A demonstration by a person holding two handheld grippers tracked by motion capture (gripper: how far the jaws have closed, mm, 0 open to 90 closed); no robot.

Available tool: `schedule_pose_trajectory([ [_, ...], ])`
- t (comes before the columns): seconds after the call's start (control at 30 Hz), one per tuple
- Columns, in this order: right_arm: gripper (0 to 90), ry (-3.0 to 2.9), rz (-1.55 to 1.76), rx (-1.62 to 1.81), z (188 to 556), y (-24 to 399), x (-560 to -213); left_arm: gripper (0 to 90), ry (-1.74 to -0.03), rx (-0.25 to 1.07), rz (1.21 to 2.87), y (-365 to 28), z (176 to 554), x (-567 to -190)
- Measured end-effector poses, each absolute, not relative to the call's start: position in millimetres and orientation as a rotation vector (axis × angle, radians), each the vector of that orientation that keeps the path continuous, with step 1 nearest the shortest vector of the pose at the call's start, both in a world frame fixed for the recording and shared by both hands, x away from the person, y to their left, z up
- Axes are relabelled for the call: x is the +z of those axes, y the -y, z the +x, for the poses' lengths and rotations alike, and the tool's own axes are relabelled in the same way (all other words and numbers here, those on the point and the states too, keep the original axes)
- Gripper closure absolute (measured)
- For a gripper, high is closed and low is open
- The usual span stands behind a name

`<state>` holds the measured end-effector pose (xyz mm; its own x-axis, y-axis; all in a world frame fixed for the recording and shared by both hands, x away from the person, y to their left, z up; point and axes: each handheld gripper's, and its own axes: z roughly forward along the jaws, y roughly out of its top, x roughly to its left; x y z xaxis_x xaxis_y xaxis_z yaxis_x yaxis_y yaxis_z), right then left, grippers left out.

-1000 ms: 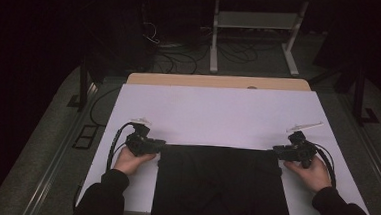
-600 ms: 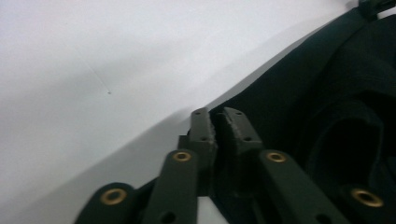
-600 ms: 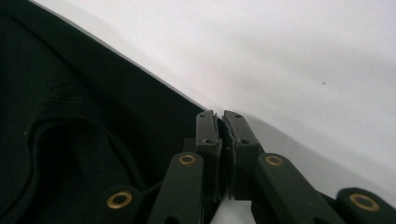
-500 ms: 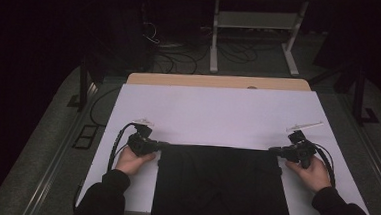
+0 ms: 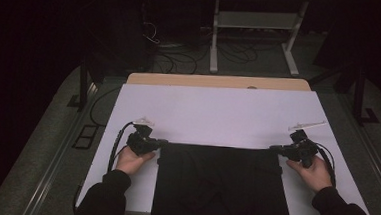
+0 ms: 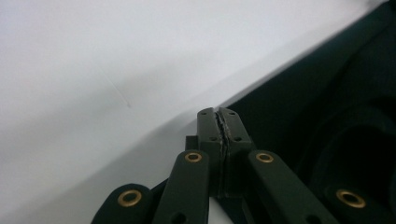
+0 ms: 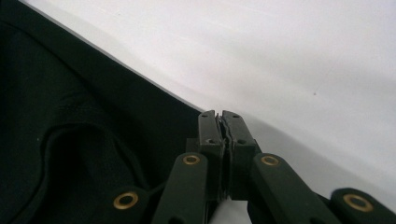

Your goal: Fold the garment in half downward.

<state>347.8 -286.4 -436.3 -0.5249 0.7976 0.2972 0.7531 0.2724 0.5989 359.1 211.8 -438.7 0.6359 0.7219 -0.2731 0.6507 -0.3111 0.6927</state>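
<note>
Left gripper, lower left of the high view: jaws have just closed, pressed together at the far left corner of the black cloth; its own view shows pads meeting at the cloth edge, a grip on fabric can't be confirmed. Cloth lies flat, lower centre of the white table. Right gripper, lower right: jaws also just closed, tips at the far right corner of the cloth; a grip can't be told either.

One black cloth, two tools, one white table
</note>
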Motion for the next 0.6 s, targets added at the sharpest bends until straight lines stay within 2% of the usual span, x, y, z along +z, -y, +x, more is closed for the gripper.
schedule_pose_trajectory([
  [0.6, 86.2, -2.393, 1.472, 1.138, 355, 284, -423, 88.3, -1.044, 0.215, 2.023, -210, 364, -423],
])
